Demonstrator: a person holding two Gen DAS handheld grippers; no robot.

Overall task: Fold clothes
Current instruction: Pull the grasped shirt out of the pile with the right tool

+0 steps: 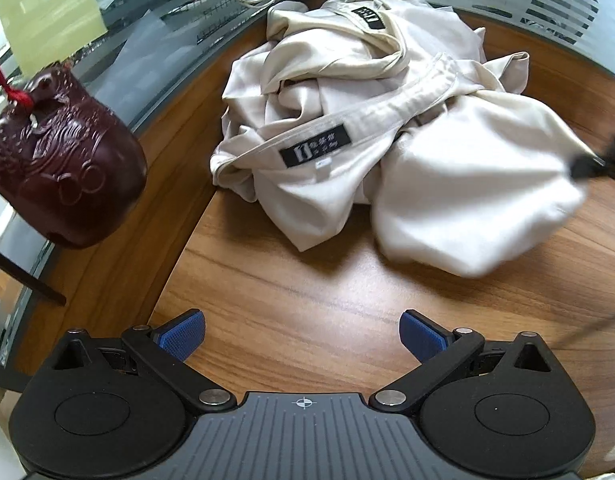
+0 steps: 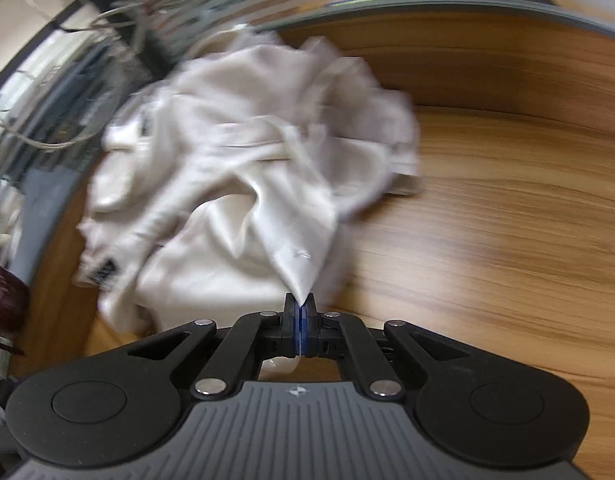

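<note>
Clearly our cream satin garment (image 1: 371,128) is thin, limp and slippery; it lies crumpled in a heap at the far side of the wooden tabletop (image 1: 307,288). We judge its stitched waistband (image 1: 391,108), near the black label (image 1: 316,145), the firmest hold. Our right gripper (image 2: 300,312) is clamped on a corner of the cloth; our left gripper (image 1: 302,336) hangs spread wide, well short of it. A carved red-brown ornament (image 1: 63,160) sits at the left.

Right gripper (image 2: 300,308) pinching cream garment (image 2: 243,184)

Its blue pads are clamping a fabric corner; the blurred, seemingly crumpled heap is lying beyond it on the wooden table (image 2: 507,220).
</note>
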